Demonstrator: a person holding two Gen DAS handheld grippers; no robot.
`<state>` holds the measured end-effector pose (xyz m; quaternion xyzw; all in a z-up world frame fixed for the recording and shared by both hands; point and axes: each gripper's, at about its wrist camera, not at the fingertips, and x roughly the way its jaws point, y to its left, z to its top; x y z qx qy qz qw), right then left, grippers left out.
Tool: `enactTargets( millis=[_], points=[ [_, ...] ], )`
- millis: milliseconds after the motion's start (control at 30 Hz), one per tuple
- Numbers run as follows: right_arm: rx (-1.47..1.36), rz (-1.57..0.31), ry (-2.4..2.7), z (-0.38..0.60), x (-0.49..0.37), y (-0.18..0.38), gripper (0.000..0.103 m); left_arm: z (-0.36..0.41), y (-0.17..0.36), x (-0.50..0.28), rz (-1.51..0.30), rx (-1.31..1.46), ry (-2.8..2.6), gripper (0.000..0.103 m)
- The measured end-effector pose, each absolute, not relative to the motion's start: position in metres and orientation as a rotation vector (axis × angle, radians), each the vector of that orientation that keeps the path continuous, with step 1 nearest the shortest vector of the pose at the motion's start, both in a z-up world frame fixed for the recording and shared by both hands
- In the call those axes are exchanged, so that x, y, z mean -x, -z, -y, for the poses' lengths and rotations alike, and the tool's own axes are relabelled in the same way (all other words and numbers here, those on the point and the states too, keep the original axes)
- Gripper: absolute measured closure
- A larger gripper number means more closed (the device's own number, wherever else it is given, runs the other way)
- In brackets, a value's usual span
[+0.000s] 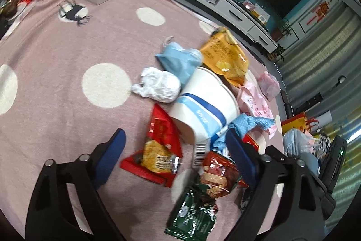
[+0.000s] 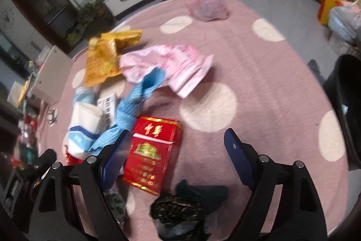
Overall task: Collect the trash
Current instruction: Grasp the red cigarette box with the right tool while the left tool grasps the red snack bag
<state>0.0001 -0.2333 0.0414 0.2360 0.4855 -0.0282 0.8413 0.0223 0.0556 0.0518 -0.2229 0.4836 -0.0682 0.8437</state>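
Pink rug (image 2: 259, 73) | open rm R of red box (image 2: 151, 150) | L gripper (image 1: 173, 150) & R gripper (image 2: 176, 143) fingers spread, holding 0

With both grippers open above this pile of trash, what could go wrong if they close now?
1. The right gripper frames the red cigarette carton, but the blue cloth lies against its left finger; closing may catch the cloth too.
2. The left gripper has the tipped paper cup, the red snack wrapper and other wrappers between its fingers; it may pinch several, or the cup may roll away.
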Motion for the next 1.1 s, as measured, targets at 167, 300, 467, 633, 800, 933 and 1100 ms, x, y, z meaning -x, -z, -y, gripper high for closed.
enactTargets(
  millis=[167,300,467,633,800,933,1100],
  points=[
    [-0.421,-1.07,0.046,0.21,-0.012,-0.035,0.02,-0.053,-0.041,-0.027,-1.079,0.418,0.116,0.02],
    [-0.37,-1.102,0.032,0.194,-0.02,-0.028,0.02,-0.041,-0.03,-0.029,-1.121,0.343,0.128,0.02],
    [-0.321,-1.124,0.042,0.183,-0.024,-0.02,0.022,-0.03,-0.013,-0.036,-1.186,0.271,0.102,0.023],
    [-0.332,-1.149,0.043,0.184,-0.027,-0.013,0.026,-0.023,-0.011,-0.037,-1.171,0.228,0.089,0.026],
    [-0.274,-1.134,0.055,0.178,-0.027,-0.013,0.032,-0.014,-0.012,-0.038,-1.14,0.139,0.035,0.063],
    [-0.277,-1.129,0.059,0.18,-0.026,-0.013,0.034,-0.021,-0.014,-0.039,-1.151,0.228,0.085,0.075],
    [-0.295,-1.12,0.08,0.189,-0.022,-0.016,0.036,-0.021,-0.023,-0.039,-1.121,0.243,0.104,0.077]
  ],
)
